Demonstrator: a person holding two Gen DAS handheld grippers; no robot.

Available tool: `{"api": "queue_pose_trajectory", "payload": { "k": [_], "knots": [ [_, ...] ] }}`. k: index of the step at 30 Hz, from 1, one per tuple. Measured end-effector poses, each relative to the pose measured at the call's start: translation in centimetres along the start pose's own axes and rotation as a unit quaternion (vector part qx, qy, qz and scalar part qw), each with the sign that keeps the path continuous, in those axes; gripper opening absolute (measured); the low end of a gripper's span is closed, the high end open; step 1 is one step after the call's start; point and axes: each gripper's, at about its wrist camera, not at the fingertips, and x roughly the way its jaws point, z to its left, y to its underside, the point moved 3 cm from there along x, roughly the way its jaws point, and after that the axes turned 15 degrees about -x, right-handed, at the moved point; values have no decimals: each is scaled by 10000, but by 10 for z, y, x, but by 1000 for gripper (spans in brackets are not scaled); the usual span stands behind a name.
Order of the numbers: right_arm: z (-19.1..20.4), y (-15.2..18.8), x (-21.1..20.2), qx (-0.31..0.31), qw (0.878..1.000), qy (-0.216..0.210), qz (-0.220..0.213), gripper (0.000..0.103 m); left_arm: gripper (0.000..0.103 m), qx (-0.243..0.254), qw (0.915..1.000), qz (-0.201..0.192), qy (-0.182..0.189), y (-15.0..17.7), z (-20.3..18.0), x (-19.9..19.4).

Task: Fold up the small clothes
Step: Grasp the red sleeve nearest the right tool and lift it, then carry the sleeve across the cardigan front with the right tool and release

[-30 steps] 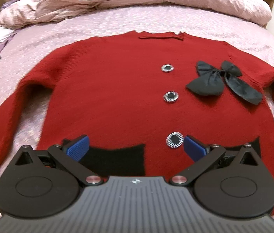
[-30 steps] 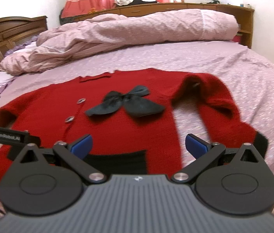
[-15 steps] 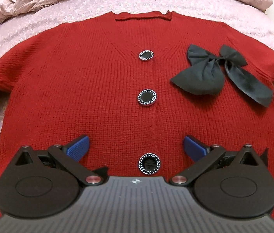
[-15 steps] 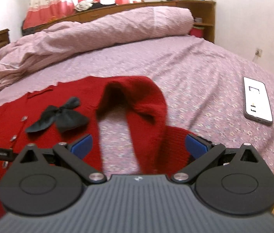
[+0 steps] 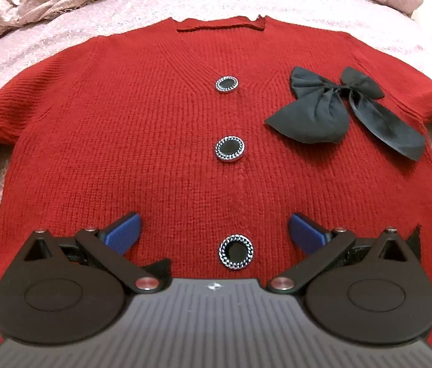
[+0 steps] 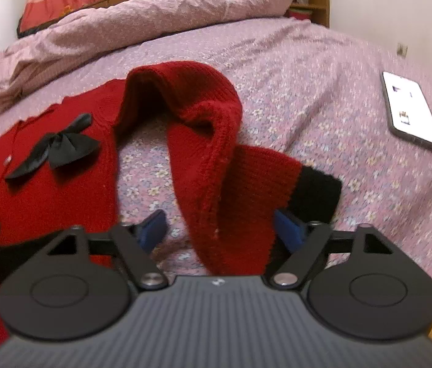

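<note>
Both hand-held grippers agape over red cardigan (image 5: pixel 154 141) (flat).

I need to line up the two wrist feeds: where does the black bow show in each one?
Left wrist: black bow lies upper right on the red cardigan, right of the buttons.
Right wrist: the bow sits at left, left of the humped sleeve.
Shared landmark: the cardigan's neckline, beyond the bow in both.
</note>
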Motion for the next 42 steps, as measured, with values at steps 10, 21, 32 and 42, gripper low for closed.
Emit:
{"api": "queue_pose_trajectory", "payload": {
  "k": [10, 21, 32, 42],
  "knots": [
    [-2, -18, -19, -305, 9981, 275, -466, 17, 103, 274, 9987, -97, 420, 13, 6, -28],
    [-5, -74, -44, -834, 9845, 877, -1271, 16, 103, 345, 9974, -599, 223, 7, 15, -59],
    [57, -146, -77, -1874, 9468, 206, -2609, 16, 103, 262, 9946, -985, -181, 0, 45, -78],
    [162, -151, -61, -2699, 9158, -1199, -2721, 16, 103, 75, 9926, -1071, -568, 0, 84, -78]
  ]
}}
